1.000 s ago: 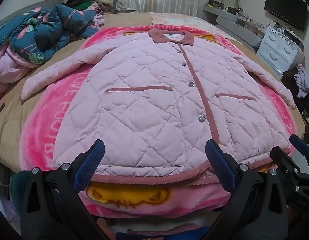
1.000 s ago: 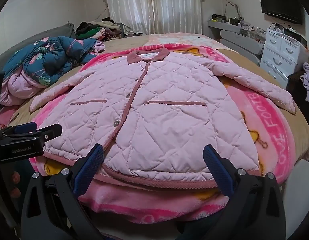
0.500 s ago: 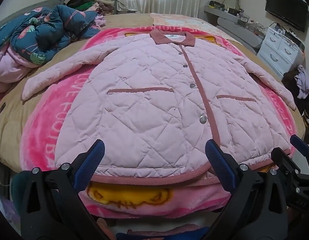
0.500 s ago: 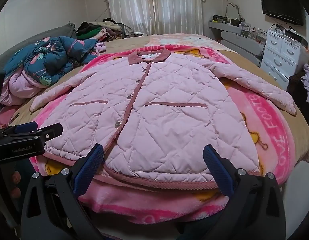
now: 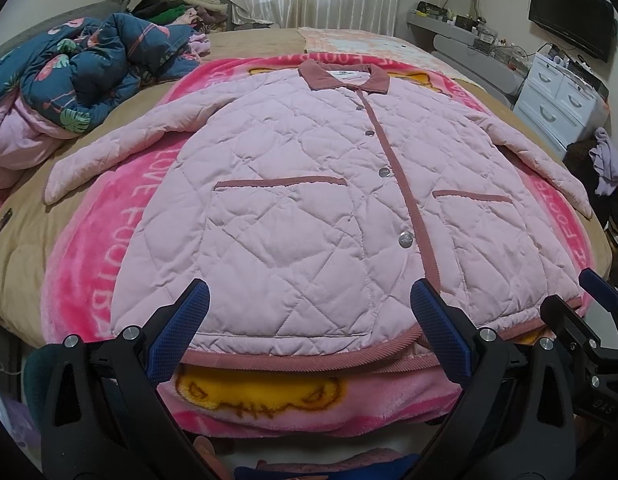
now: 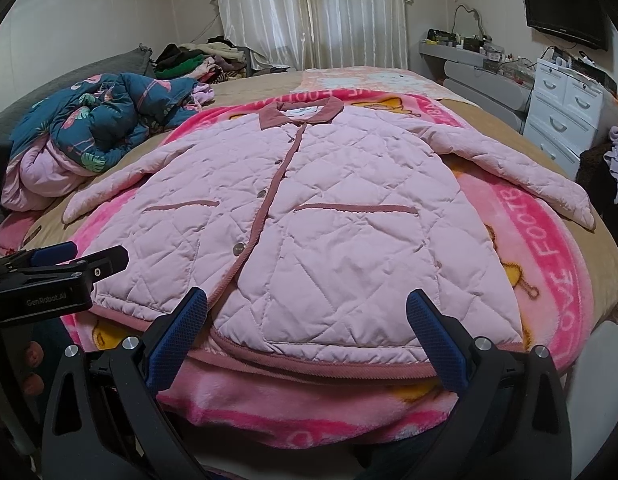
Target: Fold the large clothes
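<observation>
- Bed (image 5: pixel 21 264) under a tan cover, filling most of both views; serves as the work surface, broad enough for a large garment to lie fully spread.
- Pink fleece blanket (image 5: pixel 109 248) with yellow cartoon figures and lettering, laid over the tan cover beneath the garment.
- Quilted pink jacket (image 5: pixel 301 216), the thing to fold: front up, snapped shut, collar at the far end, hem at the near edge, both sleeves angled out to the sides. Judged to be laid out ready, no fold yet made.
- Crumpled dark blue flamingo-print quilt (image 5: pixel 93 68) heaped at the far left of the bed, well apart from the jacket, likely pushed aside to leave room.
- Left gripper (image 5: pixel 309 332), released: jaws wide apart, hanging just short of the hem on the jacket's left half, touching nothing.
- Right gripper (image 6: pixel 305 328), likewise released and empty, poised before the hem of the right half; probably both lined up for a first grasp.
- Left wrist view only: the left sleeve (image 5: pixel 121 144) in full, and the right gripper's fingers at the right border.
- Right wrist view only: the right sleeve (image 6: pixel 521 176) down to its cuff, the left gripper from the side near the hem's left corner, and a hand's fingertips (image 6: pixel 31 368) below it.
</observation>
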